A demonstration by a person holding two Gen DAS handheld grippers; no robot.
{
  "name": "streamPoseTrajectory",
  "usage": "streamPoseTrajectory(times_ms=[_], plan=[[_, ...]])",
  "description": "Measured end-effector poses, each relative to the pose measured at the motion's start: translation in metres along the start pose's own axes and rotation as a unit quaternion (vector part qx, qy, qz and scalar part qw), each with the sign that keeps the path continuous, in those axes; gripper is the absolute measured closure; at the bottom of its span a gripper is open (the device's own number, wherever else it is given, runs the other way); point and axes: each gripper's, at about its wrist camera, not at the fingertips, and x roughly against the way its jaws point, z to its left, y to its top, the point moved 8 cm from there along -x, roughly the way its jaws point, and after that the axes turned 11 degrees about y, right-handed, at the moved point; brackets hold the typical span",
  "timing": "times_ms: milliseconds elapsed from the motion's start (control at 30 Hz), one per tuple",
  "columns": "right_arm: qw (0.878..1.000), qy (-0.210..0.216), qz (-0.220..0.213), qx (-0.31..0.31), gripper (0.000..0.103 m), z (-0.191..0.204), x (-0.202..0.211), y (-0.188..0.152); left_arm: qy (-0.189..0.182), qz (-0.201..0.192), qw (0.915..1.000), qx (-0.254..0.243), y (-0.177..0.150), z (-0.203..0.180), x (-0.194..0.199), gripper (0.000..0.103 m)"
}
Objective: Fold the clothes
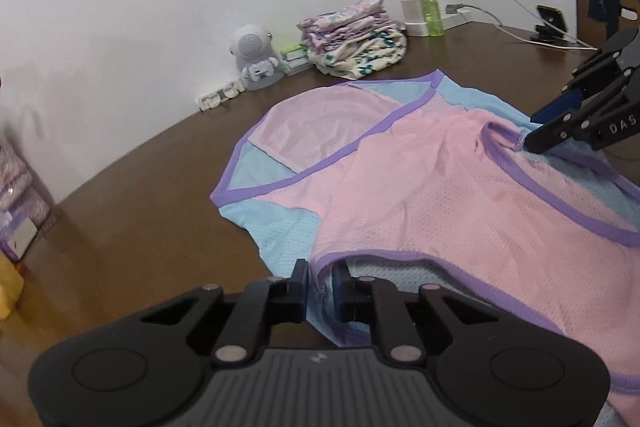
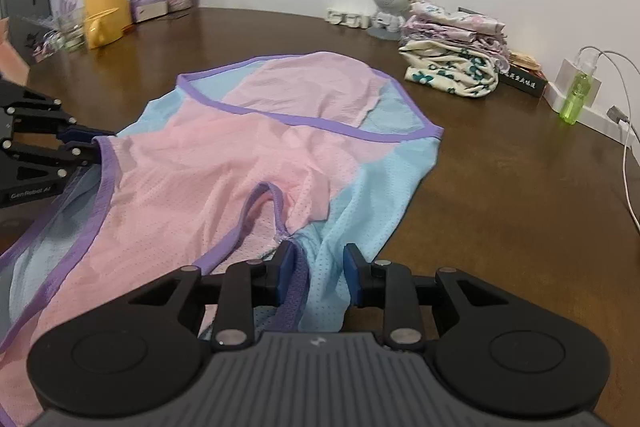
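Note:
A pink and light-blue mesh garment with purple trim (image 1: 420, 171) lies spread on the brown table; it also shows in the right wrist view (image 2: 208, 163). My left gripper (image 1: 321, 277) is shut on the garment's purple-trimmed near edge. In the right wrist view the left gripper (image 2: 94, 147) pinches that trim at the left. My right gripper (image 2: 316, 261) has its jaws partly apart with blue cloth and purple trim lying between them. In the left wrist view the right gripper (image 1: 530, 133) sits at a purple-trimmed corner at the right.
A stack of folded floral clothes (image 2: 452, 59) lies at the back by the wall, beside a small white robot figure (image 2: 390, 5). A green bottle (image 2: 576, 95), chargers and cables (image 2: 630, 155) are at the right. A yellow jug (image 2: 104, 7) and boxes stand at the left.

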Motion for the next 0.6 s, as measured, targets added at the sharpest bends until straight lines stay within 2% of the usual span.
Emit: streamPoseTrajectory(times_ms=[133,233,267,300,367,400,500,600], plan=[[1.0,-0.003,-0.005,-0.017,0.075,-0.016,-0.019,0.02,0.009,-0.004,0.9999,-0.002,0.011,0.006,-0.026,0.092],[0.999,0.006,-0.015,-0.035,0.073,-0.024,-0.021,0.03,0.001,-0.002,0.9998,0.019,0.016,0.015,-0.023,0.087],[0.999,0.016,-0.026,-0.044,0.073,-0.023,-0.014,0.033,-0.011,-0.011,0.9994,0.03,0.018,0.018,-0.01,0.082],[0.998,0.032,-0.038,-0.049,0.071,-0.018,-0.002,0.034,-0.023,-0.02,0.9987,0.041,0.019,0.021,0.003,0.069],[0.995,0.075,-0.04,-0.043,0.063,-0.001,0.022,0.03,-0.052,-0.035,0.9964,0.058,0.022,0.023,0.029,0.051],[0.994,0.097,-0.041,-0.04,0.06,0.008,0.035,0.029,-0.08,-0.032,0.9947,0.056,0.021,0.017,0.043,0.051],[0.985,0.165,0.012,-0.042,0.06,0.038,0.051,0.008,-0.18,-0.004,0.9823,0.05,0.013,-0.009,0.077,0.051],[0.976,0.198,0.064,-0.057,0.06,0.057,0.056,-0.012,-0.211,0.031,0.9766,0.03,0.002,-0.028,0.087,0.052]])
